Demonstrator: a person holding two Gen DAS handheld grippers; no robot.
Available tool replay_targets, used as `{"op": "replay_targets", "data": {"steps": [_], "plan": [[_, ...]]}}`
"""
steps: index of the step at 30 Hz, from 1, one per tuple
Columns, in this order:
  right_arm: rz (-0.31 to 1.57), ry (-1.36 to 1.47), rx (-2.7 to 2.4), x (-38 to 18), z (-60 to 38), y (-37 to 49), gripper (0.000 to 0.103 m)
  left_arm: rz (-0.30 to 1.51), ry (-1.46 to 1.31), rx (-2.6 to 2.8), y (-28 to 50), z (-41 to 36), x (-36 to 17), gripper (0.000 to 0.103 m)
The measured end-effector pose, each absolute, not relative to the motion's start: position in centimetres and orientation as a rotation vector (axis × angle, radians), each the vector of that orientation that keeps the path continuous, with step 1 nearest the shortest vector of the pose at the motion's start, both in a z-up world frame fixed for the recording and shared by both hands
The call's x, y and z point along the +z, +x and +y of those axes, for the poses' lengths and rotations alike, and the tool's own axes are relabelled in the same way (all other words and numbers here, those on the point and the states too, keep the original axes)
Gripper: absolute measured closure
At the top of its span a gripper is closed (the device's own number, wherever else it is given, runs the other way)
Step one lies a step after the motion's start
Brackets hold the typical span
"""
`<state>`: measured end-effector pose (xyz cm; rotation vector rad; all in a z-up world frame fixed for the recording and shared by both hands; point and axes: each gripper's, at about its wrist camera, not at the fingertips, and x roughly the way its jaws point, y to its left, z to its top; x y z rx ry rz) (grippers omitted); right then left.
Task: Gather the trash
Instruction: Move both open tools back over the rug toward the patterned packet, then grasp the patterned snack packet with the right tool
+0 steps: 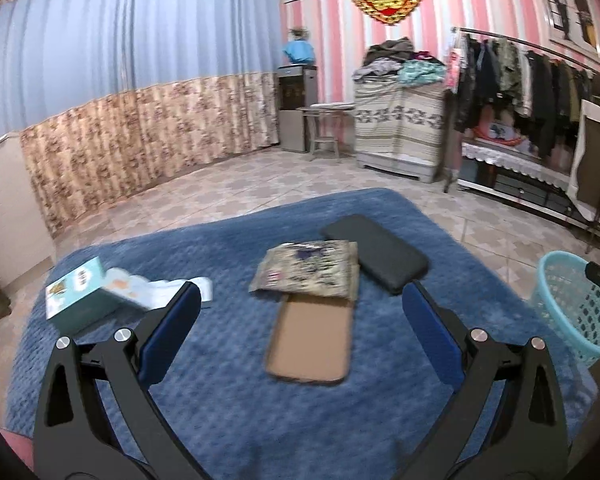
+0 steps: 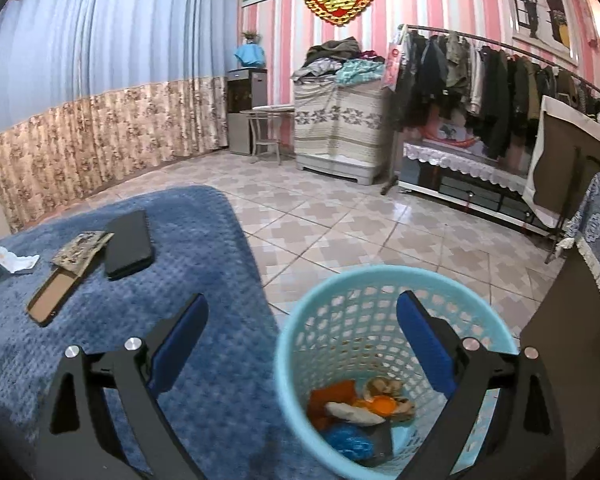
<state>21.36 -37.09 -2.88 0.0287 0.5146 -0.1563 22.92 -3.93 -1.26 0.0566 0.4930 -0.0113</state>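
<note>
Through the left wrist camera, your left gripper (image 1: 300,312) hangs over a blue blanket (image 1: 228,408) with its jaws spread wide and nothing between them; below lie a brown phone case (image 1: 310,344), a patterned packet (image 1: 308,270) partly covering its far end, and a black phone (image 1: 376,252) just beside the packet. Off to the left sit a teal box (image 1: 78,288) and a crumpled white wrapper (image 1: 168,290), the likely trash left to collect. The light blue basket (image 1: 572,312) stands on the floor at the blanket's right edge, within easy reach of a drop. Through the right wrist camera, your right gripper (image 2: 302,328) is poised above that basket (image 2: 380,280), jaws wide and empty, touching nothing. Inside the basket lie orange scraps (image 2: 374,404) and a blue crumpled bag (image 2: 346,444), a sign that part of the collecting is done.
</note>
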Motion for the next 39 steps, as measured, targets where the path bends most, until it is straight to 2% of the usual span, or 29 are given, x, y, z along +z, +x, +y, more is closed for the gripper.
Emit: {"op": "replay_targets", "data": {"steps": [22,39], "plan": [[0.549,-0.075,0.03,-4.4,-27.9,25.2,0.01,0.551,-0.027,0.179,22.9,6.7,-3.9,0.006],[0.637,-0.16,0.282,-8.0,-14.6,34.8,0.01,0.604,-0.081,0.309,24.5,13.5,-7.3,0.006]]}}
